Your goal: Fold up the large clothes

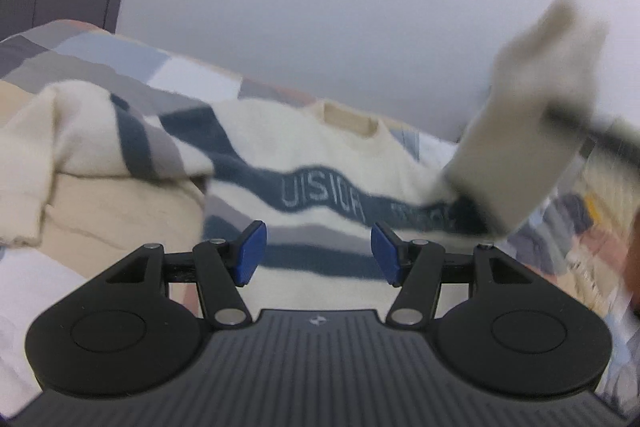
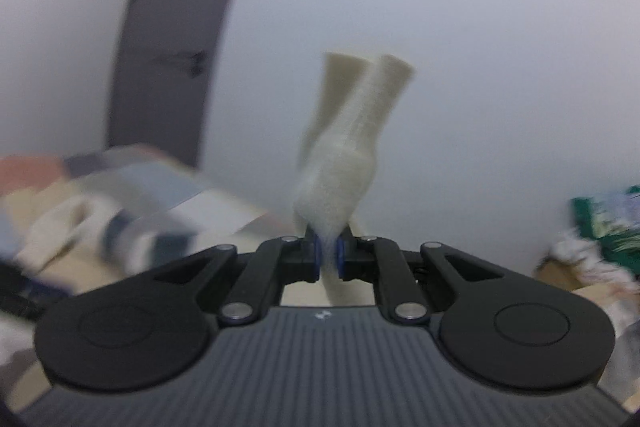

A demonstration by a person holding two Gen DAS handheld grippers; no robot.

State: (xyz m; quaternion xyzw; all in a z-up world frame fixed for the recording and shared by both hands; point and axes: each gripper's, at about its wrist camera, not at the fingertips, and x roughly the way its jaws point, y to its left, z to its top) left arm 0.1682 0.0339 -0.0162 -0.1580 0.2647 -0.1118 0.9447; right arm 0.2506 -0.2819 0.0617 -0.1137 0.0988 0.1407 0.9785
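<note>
The cream sleeve (image 2: 340,163) is clamped in the right gripper (image 2: 329,259) (cuff raised). The left gripper (image 1: 318,253) is held wide, empty, above the striped sweater (image 1: 304,163) on the bed (image 1: 120,59).

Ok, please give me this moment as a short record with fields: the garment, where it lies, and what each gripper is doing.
garment: cream sweater with blue and grey stripes, lettering across the chest
surface: patchwork bedcover
left gripper: open, nothing between the pads, above the sweater's lower part
right gripper: shut on the sleeve cuff, lifted in the air
left sleeve: folded over the body
image quality: right view blurred
</note>
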